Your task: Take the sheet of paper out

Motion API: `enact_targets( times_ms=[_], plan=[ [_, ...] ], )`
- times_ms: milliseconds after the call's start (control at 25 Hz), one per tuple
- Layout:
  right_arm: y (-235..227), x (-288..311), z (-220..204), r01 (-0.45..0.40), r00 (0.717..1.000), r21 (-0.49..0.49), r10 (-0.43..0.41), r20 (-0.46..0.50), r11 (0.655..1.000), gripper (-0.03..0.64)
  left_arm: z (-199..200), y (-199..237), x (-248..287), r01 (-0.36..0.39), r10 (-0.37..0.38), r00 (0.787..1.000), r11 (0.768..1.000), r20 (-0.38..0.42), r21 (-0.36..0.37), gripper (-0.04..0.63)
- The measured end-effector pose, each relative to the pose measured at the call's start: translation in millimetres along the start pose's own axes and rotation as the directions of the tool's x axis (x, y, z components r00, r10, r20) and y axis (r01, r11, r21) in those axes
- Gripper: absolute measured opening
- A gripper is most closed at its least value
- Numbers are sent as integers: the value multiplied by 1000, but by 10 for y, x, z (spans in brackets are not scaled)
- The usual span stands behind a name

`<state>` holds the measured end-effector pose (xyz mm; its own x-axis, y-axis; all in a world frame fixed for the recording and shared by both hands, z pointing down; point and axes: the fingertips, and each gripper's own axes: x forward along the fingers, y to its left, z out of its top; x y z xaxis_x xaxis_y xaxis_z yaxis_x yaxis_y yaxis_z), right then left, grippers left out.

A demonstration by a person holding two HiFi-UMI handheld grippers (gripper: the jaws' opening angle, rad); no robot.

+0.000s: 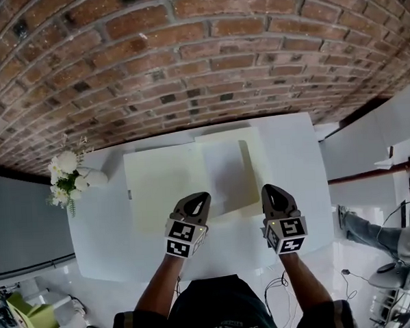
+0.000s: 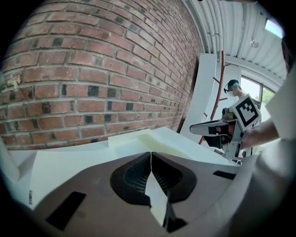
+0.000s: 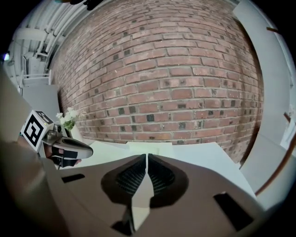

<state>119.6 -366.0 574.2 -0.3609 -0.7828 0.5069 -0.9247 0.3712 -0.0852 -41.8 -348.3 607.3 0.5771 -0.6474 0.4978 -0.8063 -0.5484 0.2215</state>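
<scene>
A wide cream folder (image 1: 161, 186) lies flat on the white table (image 1: 306, 196), with a white sheet of paper (image 1: 226, 172) resting on its right half. A cream layer (image 1: 258, 160) shows under and beyond the sheet. My left gripper (image 1: 201, 195) sits at the sheet's near left corner, jaws shut with nothing visibly between them. My right gripper (image 1: 267, 188) hovers by the folder's near right edge, also shut and holding nothing. In the left gripper view the shut gripper (image 2: 151, 155) points over the folder (image 2: 88, 162). The right gripper view shows its own gripper (image 3: 147, 156) shut, pointing at the cream stack (image 3: 144, 149).
A bunch of white flowers (image 1: 68, 177) stands at the table's left edge. A brick wall (image 1: 199, 57) runs right behind the table. To the right are a white shelf unit (image 1: 369, 151) and cables on the floor (image 1: 362, 282).
</scene>
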Motion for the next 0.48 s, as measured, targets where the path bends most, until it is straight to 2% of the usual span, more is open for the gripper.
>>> enact_targets(
  times_ms=[480],
  plan=[
    [-202, 359, -402, 24, 994, -14, -26, -110, 1000, 71, -299, 88, 249, 20, -23, 996, 999, -85, -27, 11]
  ],
)
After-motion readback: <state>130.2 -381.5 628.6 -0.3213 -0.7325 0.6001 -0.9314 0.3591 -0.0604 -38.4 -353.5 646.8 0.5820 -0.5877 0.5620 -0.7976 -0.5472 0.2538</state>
